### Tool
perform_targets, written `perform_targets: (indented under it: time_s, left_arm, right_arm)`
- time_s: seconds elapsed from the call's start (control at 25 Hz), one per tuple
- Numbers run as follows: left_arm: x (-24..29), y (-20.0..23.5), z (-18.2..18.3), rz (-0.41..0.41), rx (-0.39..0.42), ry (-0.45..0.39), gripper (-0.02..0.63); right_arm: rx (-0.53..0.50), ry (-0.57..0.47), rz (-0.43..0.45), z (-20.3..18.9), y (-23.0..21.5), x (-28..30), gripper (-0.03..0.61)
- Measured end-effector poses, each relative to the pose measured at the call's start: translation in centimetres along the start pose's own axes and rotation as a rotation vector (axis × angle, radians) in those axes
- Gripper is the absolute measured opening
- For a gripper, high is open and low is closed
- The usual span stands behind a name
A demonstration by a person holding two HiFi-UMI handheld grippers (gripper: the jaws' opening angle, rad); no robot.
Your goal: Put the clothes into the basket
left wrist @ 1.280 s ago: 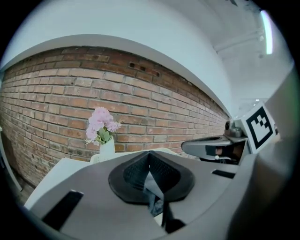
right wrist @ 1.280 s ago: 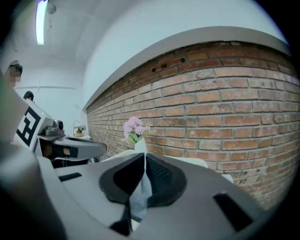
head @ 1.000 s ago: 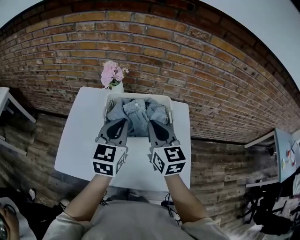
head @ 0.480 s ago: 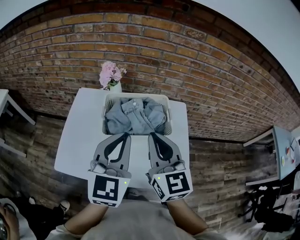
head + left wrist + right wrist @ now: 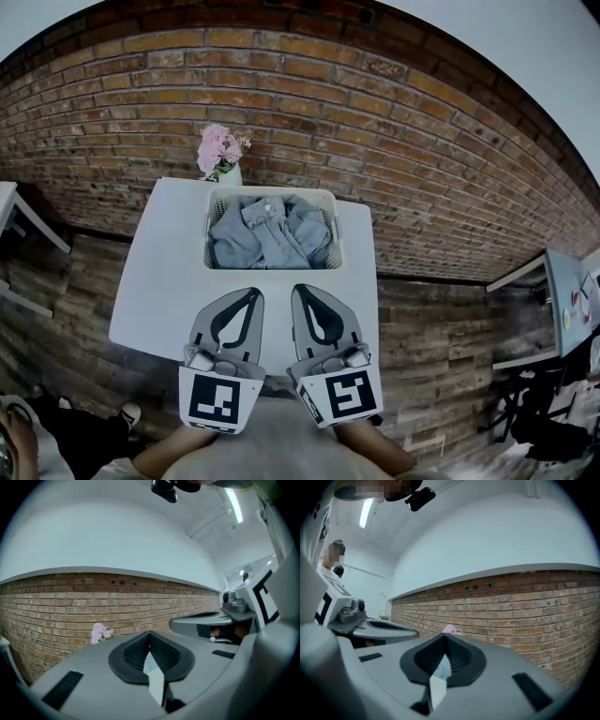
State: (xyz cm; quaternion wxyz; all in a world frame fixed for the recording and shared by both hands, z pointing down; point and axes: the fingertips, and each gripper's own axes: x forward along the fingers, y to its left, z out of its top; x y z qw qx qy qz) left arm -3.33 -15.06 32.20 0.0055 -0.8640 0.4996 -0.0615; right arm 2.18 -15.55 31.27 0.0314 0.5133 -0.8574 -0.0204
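Note:
A white basket stands at the far side of the white table, with blue-grey denim clothes piled inside it. My left gripper and right gripper hover side by side over the table's near half, short of the basket and apart from it. Both are shut with nothing between their jaws. In the left gripper view my left gripper points level at the brick wall, its tips pressed together. The right gripper in its own view looks the same.
A white vase of pink flowers stands at the table's back left corner, beside the basket. A brick wall runs behind the table. Other white tables sit at the far right and far left. The floor is wooden planks.
Both grippers have drawn back from the basket toward me and risen, leaving the clothes lying in the basket. A second ago their tips were at the basket's near edge on the denim.

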Motion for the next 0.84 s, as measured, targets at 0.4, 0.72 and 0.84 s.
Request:
perform_targets:
  time_s: [0.4, 0.72, 0.84]
  left_arm:
    - [0.4, 0.0, -0.4, -0.011, -0.005, 0.004, 0.008]
    - [0.5, -0.1, -1.1, -0.018, -0.006, 0.023, 0.008]
    - [0.4, -0.2, -1.1, -0.019, -0.006, 0.021, 0.008]
  right_arm:
    - [0.005, 0.031, 0.007, -1.0, 0.2, 0.3, 0.006]
    - [0.002, 0.041, 0.012, -1.3, 0.4, 0.1, 0.006]
    - [0.005, 0.041, 0.011, -1.4, 0.4, 0.1, 0.006]
